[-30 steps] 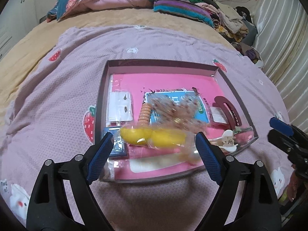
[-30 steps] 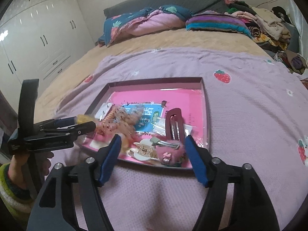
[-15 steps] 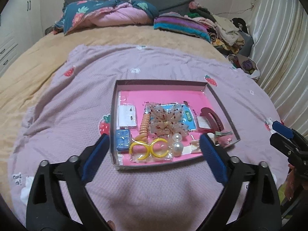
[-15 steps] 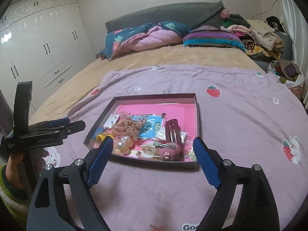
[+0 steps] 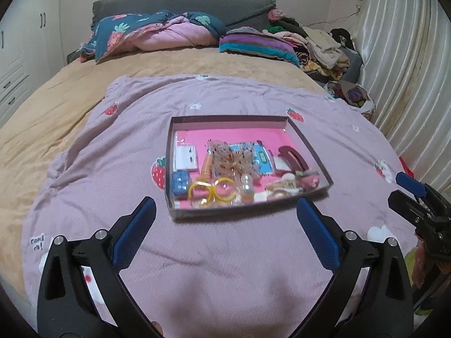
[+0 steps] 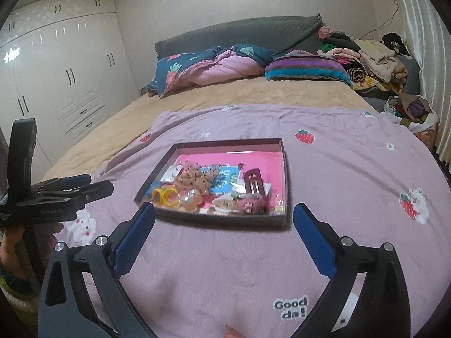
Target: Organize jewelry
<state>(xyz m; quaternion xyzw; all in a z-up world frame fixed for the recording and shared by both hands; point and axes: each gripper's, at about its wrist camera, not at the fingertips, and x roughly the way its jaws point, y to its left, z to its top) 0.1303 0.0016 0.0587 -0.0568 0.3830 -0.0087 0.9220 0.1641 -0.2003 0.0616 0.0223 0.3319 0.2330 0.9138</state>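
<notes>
Both jaws are opening with nothing between them. The left hand-held gripper [image 5: 225,236] and the right hand-held gripper [image 6: 224,239] hover over the lilac blanket [image 5: 90,169] on the bed. Just beyond their fingertips sits the shallow box [image 5: 307,143] with hair clips, yellow rings [image 5: 212,190] and pearl beads [image 6: 191,197] inside.

tray's [image 5: 307,146] near jewelry [image 5: 282,187] blurred, indistinct
</notes>
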